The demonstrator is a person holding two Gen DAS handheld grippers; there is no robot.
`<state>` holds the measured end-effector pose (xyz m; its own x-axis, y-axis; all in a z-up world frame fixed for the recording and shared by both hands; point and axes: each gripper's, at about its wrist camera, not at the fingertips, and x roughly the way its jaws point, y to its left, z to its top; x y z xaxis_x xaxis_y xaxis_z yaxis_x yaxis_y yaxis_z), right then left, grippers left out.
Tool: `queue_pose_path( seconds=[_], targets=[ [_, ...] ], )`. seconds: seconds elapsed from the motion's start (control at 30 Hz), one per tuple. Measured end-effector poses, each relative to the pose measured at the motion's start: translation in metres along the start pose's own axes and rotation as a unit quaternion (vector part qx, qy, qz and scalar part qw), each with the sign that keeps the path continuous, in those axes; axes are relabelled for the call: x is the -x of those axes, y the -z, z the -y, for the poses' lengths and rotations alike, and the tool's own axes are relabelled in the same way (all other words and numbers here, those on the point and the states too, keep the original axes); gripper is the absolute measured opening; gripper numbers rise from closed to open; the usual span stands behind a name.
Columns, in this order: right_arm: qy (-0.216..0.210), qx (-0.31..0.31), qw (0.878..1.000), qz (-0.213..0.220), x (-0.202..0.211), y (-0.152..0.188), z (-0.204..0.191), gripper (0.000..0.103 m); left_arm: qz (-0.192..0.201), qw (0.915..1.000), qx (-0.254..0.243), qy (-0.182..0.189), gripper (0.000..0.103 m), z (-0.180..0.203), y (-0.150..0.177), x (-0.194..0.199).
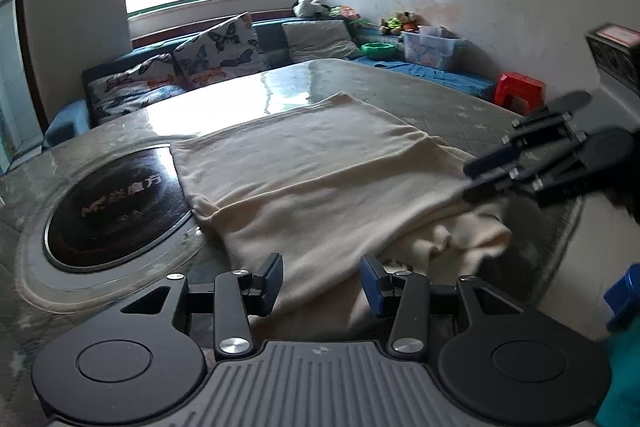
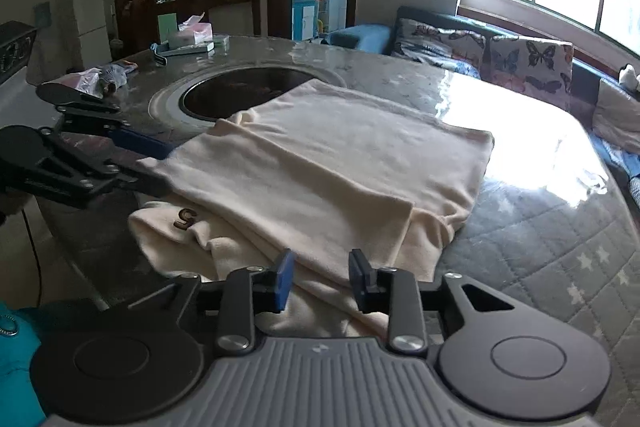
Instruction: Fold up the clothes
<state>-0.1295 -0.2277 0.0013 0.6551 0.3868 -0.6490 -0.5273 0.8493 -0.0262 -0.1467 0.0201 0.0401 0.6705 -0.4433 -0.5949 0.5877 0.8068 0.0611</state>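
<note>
- The cream garment (image 1: 320,167) lies folded on the glass-topped table (image 1: 460,95), straight ahead of both claws.
- The left claw (image 1: 322,285) stands wide, blue pads apart over the garment's near edge and holding nothing.
- The right claw (image 2: 318,279) also stands wide and grips nothing, its pads over the garment's near folded layers.
- A brown "5" mark (image 2: 185,218) shows on the lower layer, ahead and left of the right claw.
- A round black cooktop (image 1: 116,203) set in the table lies ahead-left of the left claw, its edge under the garment.
</note>
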Motion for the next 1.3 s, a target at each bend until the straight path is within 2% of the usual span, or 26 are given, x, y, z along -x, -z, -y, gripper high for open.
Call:
queue_pose_path(
  seconds=[0.07, 0.13, 0.47, 0.57, 0.63, 0.7, 0.73, 0.9, 0.97, 1.07, 1.1, 1.13, 1.3],
  targets=[
    [0.002, 0.007, 1.0, 0.0, 0.007, 0.0, 0.0, 0.031, 0.002, 0.9995, -0.031, 0.007, 0.05, 0.005, 0.006, 0.012],
    [0.005, 0.013, 1.0, -0.003, 0.012, 0.002, -0.001, 0.039, 0.004, 0.9987, -0.049, 0.01, 0.053, 0.01, 0.009, 0.011],
    [-0.006, 0.064, 0.998, -0.018, 0.028, 0.012, -0.011, 0.059, 0.014, 0.9919, -0.124, 0.021, 0.052, 0.035, 0.022, -0.005],
    [-0.007, 0.073, 0.997, -0.018, 0.032, 0.013, -0.013, 0.065, 0.018, 0.9914, -0.127, 0.025, 0.034, 0.037, 0.02, -0.012],
    [-0.009, 0.089, 0.996, -0.018, 0.03, 0.014, -0.016, 0.066, 0.018, 0.992, -0.122, 0.029, 0.016, 0.036, 0.016, -0.016],
    [-0.012, 0.104, 0.994, -0.017, 0.029, 0.016, -0.019, 0.069, 0.023, 0.9931, -0.11, 0.033, 0.01, 0.032, 0.011, -0.019],
    [-0.013, 0.112, 0.993, -0.017, 0.028, 0.017, -0.021, 0.072, 0.026, 0.994, -0.101, 0.035, 0.009, 0.029, 0.006, -0.02],
    [-0.017, 0.146, 0.989, -0.008, 0.02, 0.016, -0.027, 0.072, 0.037, 0.9971, -0.054, 0.038, 0.009, 0.008, -0.017, -0.03],
    [-0.02, 0.149, 0.989, 0.001, 0.013, 0.012, -0.027, 0.07, 0.034, 0.9979, -0.033, 0.045, 0.009, -0.001, -0.025, -0.039],
    [-0.029, 0.134, 0.991, 0.004, -0.003, 0.004, -0.023, 0.056, 0.026, 0.9983, -0.016, 0.049, 0.009, -0.01, -0.029, -0.048],
    [-0.034, 0.126, 0.991, 0.002, -0.008, 0.001, -0.021, 0.048, 0.024, 0.9984, -0.013, 0.05, 0.009, -0.012, -0.03, -0.05],
    [-0.042, 0.115, 0.992, -0.004, -0.013, -0.001, -0.018, 0.035, 0.022, 0.9984, -0.009, 0.051, 0.009, -0.015, -0.03, -0.053],
    [-0.069, 0.053, 0.996, -0.014, -0.02, -0.013, 0.002, 0.017, 0.018, 0.9984, -0.024, 0.048, 0.026, -0.015, -0.02, -0.041]
  ],
)
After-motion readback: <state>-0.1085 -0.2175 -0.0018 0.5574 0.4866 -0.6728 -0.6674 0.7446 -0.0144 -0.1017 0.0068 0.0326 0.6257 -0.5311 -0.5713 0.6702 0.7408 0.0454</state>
